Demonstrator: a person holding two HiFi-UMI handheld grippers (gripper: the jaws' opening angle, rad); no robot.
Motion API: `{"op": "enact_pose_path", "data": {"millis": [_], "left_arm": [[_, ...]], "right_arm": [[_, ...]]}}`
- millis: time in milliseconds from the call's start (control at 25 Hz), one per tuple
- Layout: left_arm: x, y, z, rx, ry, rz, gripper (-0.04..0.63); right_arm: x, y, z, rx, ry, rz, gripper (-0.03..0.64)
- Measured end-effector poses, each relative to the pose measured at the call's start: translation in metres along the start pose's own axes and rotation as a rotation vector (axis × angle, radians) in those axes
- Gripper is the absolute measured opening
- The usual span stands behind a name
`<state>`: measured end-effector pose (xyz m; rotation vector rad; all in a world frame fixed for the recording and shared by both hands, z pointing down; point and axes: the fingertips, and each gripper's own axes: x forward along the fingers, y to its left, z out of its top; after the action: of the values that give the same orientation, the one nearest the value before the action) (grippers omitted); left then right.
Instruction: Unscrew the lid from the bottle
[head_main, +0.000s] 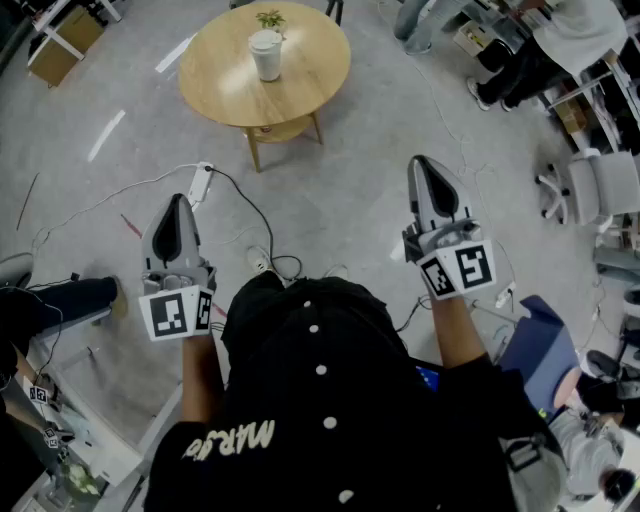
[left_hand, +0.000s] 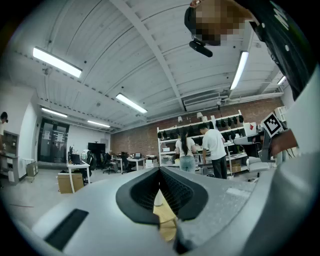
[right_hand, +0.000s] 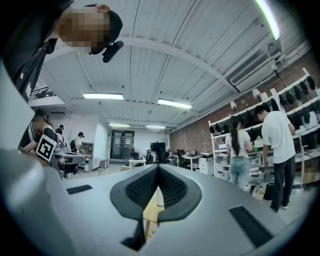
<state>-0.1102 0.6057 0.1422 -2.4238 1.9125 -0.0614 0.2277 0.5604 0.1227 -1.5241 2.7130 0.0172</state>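
Observation:
A white bottle with its lid on stands on a round wooden table some way ahead of me, with a small green plant just behind it. Both grippers are held in the air well short of the table. My left gripper is shut with nothing in it, and so is my right gripper. In the left gripper view, the closed left gripper leaves a slit below showing a sliver of the bottle and table. The right gripper frames the bottle the same way.
Cables and a power strip lie on the grey floor between me and the table. A white office chair stands at the right and a cardboard box at the top left. People stand by shelving at the far right.

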Motion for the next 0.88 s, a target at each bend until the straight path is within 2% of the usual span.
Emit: {"op": "enact_pose_path", "data": {"millis": [360,520,640,680,760,800,880], "left_arm": [[-0.005,0.003,0.001,-0.024,-0.023,0.036,0.002],[-0.005,-0.002,-0.004,0.024,0.01,0.024,0.002],[-0.006,-0.008,-0.003,0.045,0.005,0.013,0.004],[-0.006,-0.011,-0.002,0.039,-0.004,0.006,0.085],[-0.004,-0.016,0.002,0.022,-0.026,-0.004,0.314],[-0.004,-0.018,0.004,0.019,-0.035,-0.005,0.357],[-0.006,-0.024,0.005,0.02,-0.031,-0.001,0.379]], "right_arm": [[-0.002,-0.001,0.001,0.026,-0.026,0.009,-0.006],[-0.003,0.001,0.0,0.014,-0.028,0.008,0.002],[-0.006,0.0,0.0,0.003,-0.03,0.026,0.003],[-0.006,0.001,-0.001,0.009,-0.032,0.047,0.03],[-0.005,0.002,-0.003,0.042,-0.03,0.098,0.212],[-0.005,0.002,-0.004,0.058,-0.03,0.121,0.266],[-0.009,0.0,-0.006,0.055,-0.024,0.147,0.324]]}}
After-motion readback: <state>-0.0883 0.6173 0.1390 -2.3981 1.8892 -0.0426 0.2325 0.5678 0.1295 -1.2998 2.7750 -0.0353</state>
